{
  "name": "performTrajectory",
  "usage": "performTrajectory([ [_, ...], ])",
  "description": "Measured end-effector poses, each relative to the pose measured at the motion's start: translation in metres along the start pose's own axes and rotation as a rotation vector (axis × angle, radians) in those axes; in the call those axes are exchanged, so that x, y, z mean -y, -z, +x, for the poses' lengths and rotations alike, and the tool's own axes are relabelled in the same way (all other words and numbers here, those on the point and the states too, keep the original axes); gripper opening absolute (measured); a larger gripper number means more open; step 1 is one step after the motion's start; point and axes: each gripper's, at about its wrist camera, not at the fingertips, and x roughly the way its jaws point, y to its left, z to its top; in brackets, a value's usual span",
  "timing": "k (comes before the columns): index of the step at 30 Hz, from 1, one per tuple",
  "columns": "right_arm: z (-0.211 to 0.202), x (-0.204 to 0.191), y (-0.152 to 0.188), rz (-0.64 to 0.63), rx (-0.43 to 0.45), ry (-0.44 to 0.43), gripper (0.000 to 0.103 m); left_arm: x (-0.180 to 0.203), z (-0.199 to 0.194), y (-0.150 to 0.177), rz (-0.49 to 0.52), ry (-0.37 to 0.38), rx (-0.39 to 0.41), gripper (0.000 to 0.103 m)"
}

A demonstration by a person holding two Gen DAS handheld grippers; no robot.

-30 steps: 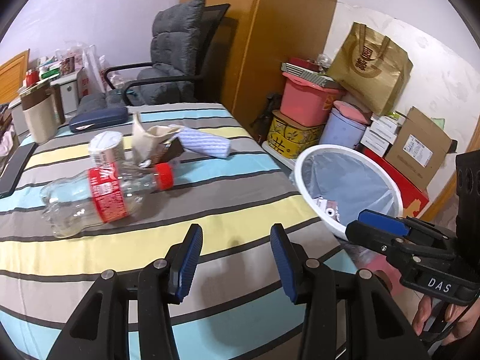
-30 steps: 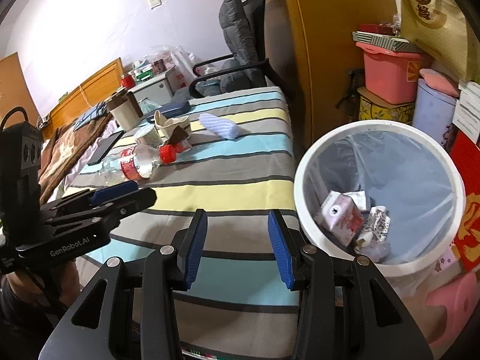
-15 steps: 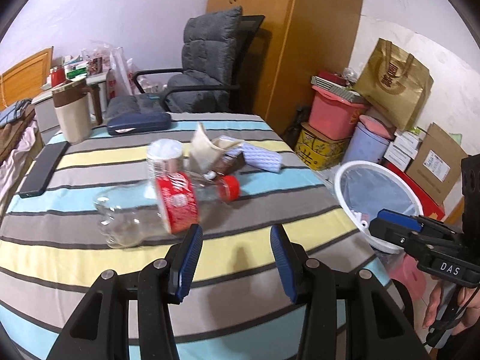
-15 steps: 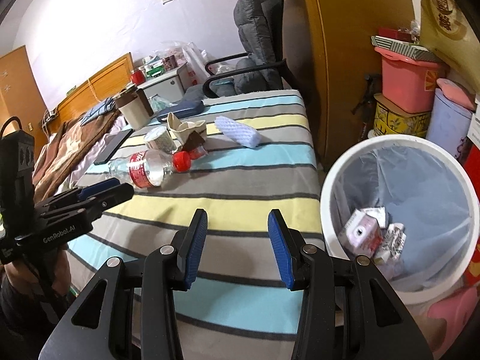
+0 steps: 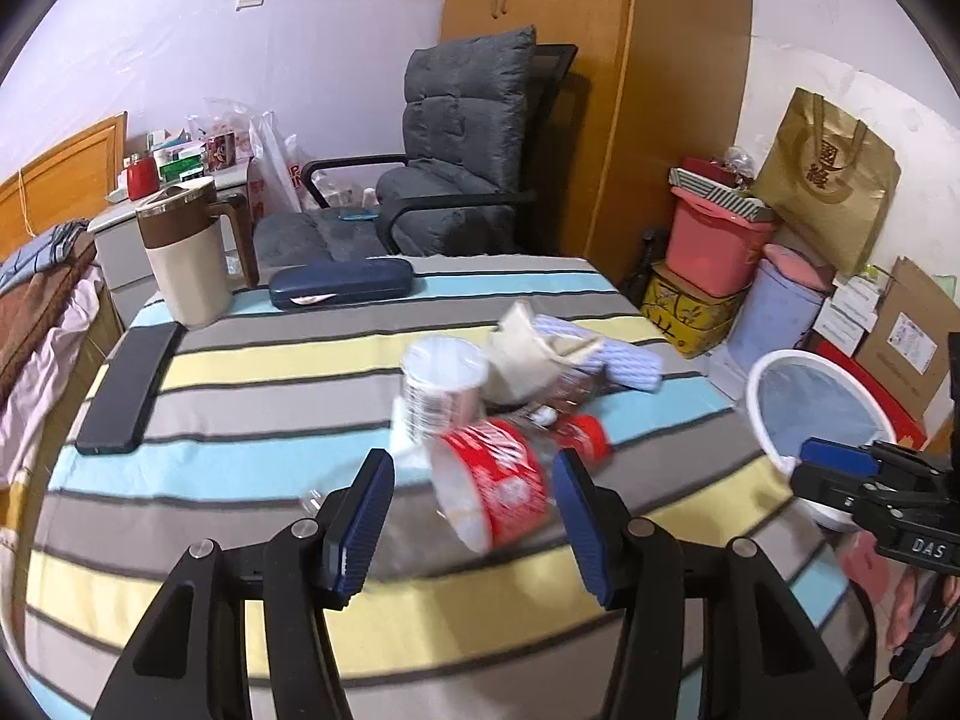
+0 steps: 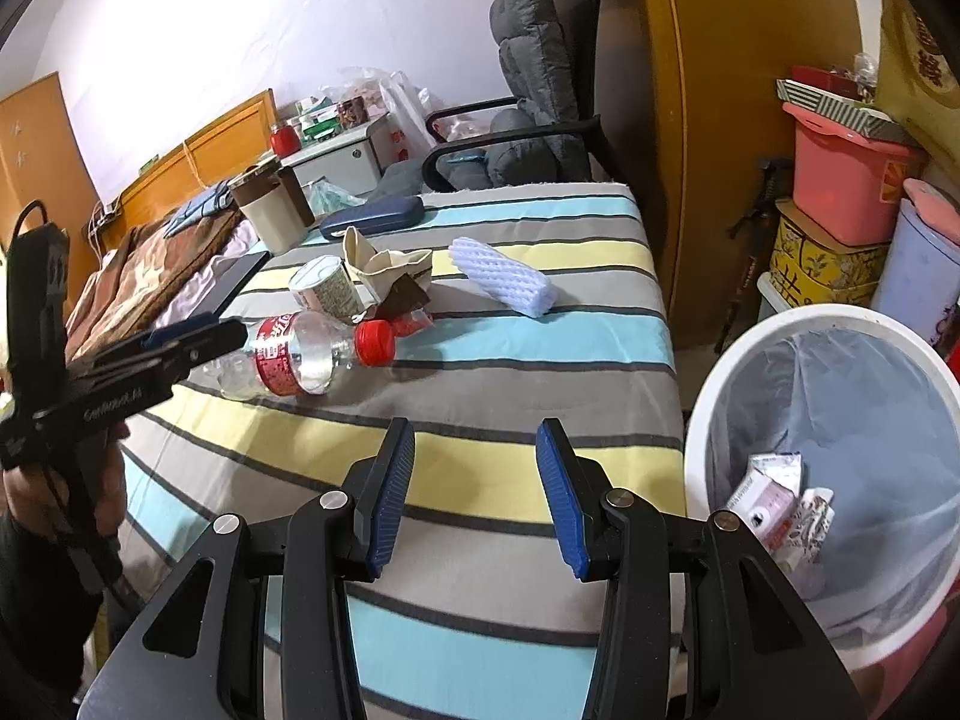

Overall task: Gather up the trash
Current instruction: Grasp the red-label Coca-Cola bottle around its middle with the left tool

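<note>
Plastic bottle (image 5: 486,486) lies on its side on the striped table (image 5: 252,372), just ahead of the left gripper (image 5: 474,516), between its opening, empty jaws; round and crushable, it may roll or squirt out. Right gripper (image 6: 474,492) half-open, empty, beside the bin (image 6: 708,396)

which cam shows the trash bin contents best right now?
Right wrist. It looks down into the white trash bin, showing cartons and wrappers lying in its liner. The left wrist view sees the bin farther off, partly hidden behind the right tongs, with no contents visible.
</note>
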Motion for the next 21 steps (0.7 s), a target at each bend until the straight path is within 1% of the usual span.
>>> performTrajectory([
  [3, 0.005, 0.000, -0.003, 0.003, -0.007, -0.006, 0.045, -0.009, 0.011, -0.008, 0.022, -0.005, -0.007, 0.056],
  [4, 0.006, 0.000, -0.004, 0.004, -0.008, -0.009, 0.045, -0.013, 0.014, -0.010, 0.030, 0.002, -0.013, 0.058],
  [6, 0.009, 0.001, -0.005, 0.007, -0.009, -0.015, 0.045, -0.019, 0.024, -0.014, 0.043, 0.030, -0.033, 0.063],
  [8, 0.012, 0.002, -0.006, 0.011, -0.013, -0.021, 0.045, -0.023, 0.031, -0.016, 0.051, 0.041, -0.048, 0.063],
  [10, 0.015, 0.002, -0.007, 0.015, -0.018, -0.024, 0.046, -0.026, 0.038, -0.014, 0.062, 0.093, -0.081, 0.064],
  [12, 0.017, 0.003, -0.006, 0.020, -0.024, -0.029, 0.052, -0.026, 0.038, -0.012, 0.066, 0.121, -0.091, 0.068],
  [13, 0.018, 0.003, -0.007, 0.020, -0.026, -0.031, 0.062, -0.026, 0.038, -0.010, 0.073, 0.138, -0.102, 0.069],
  [14, 0.018, 0.003, -0.007, 0.019, -0.026, -0.034, 0.063, -0.025, 0.036, -0.007, 0.089, 0.152, -0.109, 0.069],
  [15, 0.019, 0.003, -0.007, 0.019, -0.027, -0.036, 0.063, -0.023, 0.035, -0.005, 0.101, 0.158, -0.115, 0.069],
  [19, 0.018, 0.005, -0.006, 0.025, -0.027, -0.042, 0.063, -0.009, 0.023, 0.006, 0.177, 0.220, -0.137, 0.069],
  [21, 0.018, 0.005, -0.006, 0.029, -0.028, -0.043, 0.063, -0.002, 0.021, 0.009, 0.208, 0.227, -0.139, 0.069],
])
